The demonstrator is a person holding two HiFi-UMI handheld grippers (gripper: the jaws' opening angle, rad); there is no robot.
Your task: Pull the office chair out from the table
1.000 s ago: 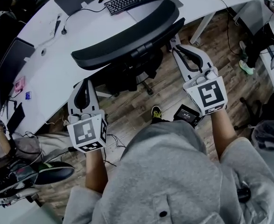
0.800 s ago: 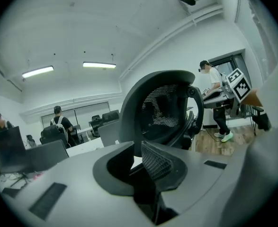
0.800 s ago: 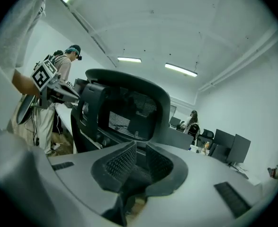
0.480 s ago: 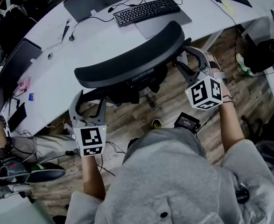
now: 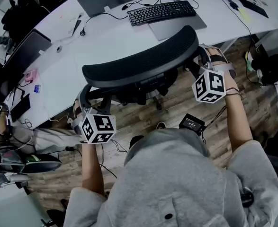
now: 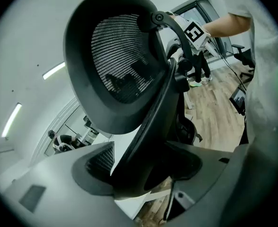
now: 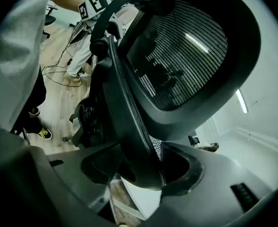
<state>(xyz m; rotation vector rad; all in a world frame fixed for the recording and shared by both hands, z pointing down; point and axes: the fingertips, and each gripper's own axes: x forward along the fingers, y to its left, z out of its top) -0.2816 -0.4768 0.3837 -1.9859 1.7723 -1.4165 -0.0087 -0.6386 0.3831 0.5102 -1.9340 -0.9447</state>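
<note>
- The chair [image 5: 139, 63] stands close against the table [image 5: 105, 37], its back toward me.
- My left tongs [image 5: 92, 103] have just been opening and stand apart around the back's left edge.
- My right tongs [image 5: 206, 60], just opened too, straddle its right edge.

The office chair [image 5: 143, 63] stands tight against the white table [image 5: 105, 39], between person and desktop, while open wooden floor [image 5: 176, 100] behind it carries a small black device [image 5: 192, 123].

Dim, cool-toned head view; the white counter [image 5: 110, 37] is brightest, at twelve o'clock. Both gripper views bulge fisheye, with black corners and a soft foreground; ceiling light strips [image 6: 52, 70] glow at nine o'clock.
</note>
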